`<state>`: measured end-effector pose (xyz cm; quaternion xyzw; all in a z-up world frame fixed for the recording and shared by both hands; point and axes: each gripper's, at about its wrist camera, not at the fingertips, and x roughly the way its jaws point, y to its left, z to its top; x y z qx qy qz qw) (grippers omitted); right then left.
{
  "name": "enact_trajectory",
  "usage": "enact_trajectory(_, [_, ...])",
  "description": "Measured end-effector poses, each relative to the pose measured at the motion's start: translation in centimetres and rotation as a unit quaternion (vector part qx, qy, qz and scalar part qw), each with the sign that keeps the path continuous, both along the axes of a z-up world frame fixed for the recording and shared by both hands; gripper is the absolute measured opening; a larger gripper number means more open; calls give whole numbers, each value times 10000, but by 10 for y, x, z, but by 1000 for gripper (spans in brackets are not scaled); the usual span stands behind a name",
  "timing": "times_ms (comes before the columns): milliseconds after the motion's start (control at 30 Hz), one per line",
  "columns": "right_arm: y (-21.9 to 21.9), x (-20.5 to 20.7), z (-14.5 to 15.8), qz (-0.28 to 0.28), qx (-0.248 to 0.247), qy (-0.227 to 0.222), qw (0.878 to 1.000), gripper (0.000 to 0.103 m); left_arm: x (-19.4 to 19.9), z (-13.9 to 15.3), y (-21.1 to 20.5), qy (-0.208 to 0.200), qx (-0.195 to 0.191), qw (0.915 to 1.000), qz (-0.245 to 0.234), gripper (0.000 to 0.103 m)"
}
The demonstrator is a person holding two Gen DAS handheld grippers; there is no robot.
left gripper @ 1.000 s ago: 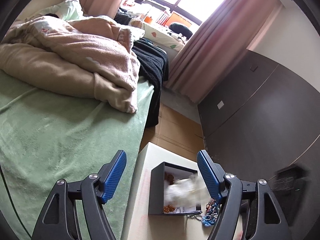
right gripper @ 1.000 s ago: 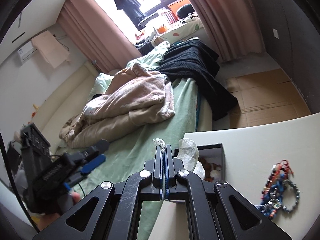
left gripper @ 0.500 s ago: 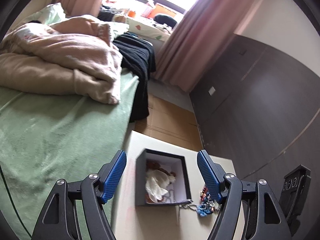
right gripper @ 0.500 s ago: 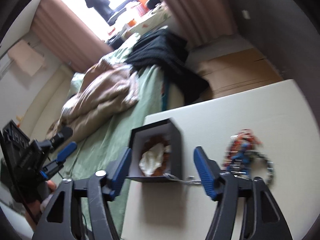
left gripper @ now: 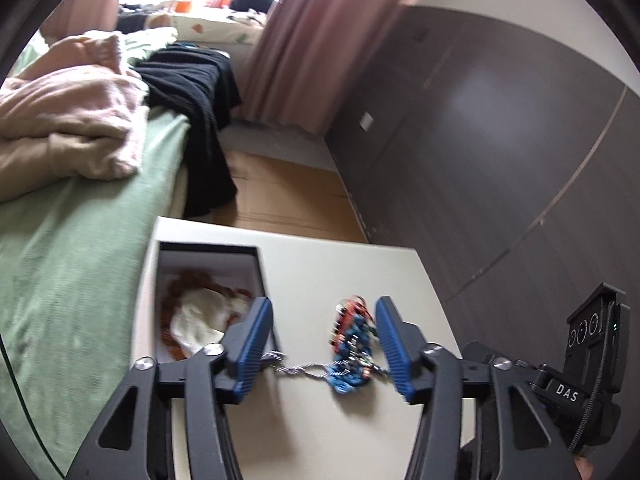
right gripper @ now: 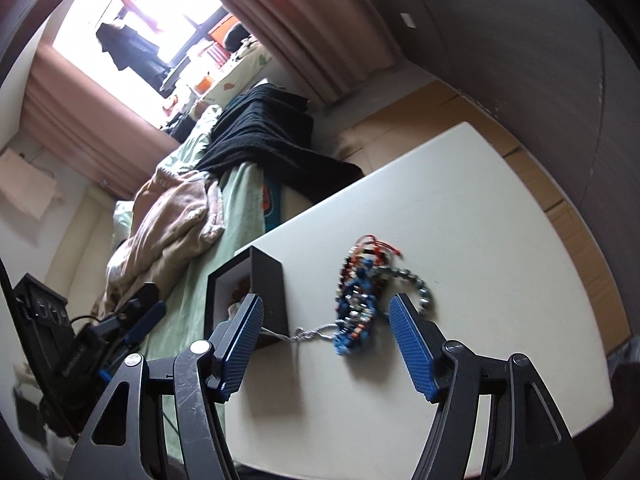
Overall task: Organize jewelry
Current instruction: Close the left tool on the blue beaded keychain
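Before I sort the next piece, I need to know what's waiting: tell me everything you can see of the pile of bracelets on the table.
The pile of bracelets lies loose on the white table, right of the black box. It is a tangle of blue, red and mixed beads, with one ring of grey metallic beads curling out on its right. A silvery chain runs from it toward the box. Nothing grips it; it lies beyond both pairs of blue fingers.

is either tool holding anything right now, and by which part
Nothing is held. The left tool, its jaws closing, and the open right tool both frame the bead bracelets lying on the table, pads clear.
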<state>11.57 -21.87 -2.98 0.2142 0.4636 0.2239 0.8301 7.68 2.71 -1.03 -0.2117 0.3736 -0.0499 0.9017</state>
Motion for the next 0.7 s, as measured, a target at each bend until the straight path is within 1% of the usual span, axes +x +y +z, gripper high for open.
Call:
enact_trajectory(67, [-8,-3,-2,-51,33,60,10000,66,6,-5,-10,88,26,9999,-118,43])
enact_trajectory(133, [-15,-3,-5,-109,52,125,9998,63,12,-11,-20,187,50,9996,-212,34])
enact_trajectory(200, [-22,-3,-7,-161,83,193,9997,60,19,-19,-31,302,98,9990,-323,30])
enact_trajectory(233, [-24,-2,-8,-182,102,217,9995,58,20,-22,-36,348,128,9986,-364,28])
enact_trajectory(367, [-38,4,-10,-306,202,277,9989,58,30,-36,-54,575,226,9967,-525,27])
enact_trajectory(467, [-46,10,-11,-361,293,341,9983,58,40,-49,-63,860,195,9945,-568,27])
enact_trajectory(500, [-49,12,-11,-381,323,356,9981,58,43,-54,-64,953,180,9938,-547,25])
enact_trajectory(533, [-51,14,-12,-394,352,375,9979,58,46,-57,-66,1016,183,9932,-536,19])
enact_trajectory(700, [-64,22,-15,-484,522,461,9964,58,55,-73,-80,1315,310,9890,-595,18])
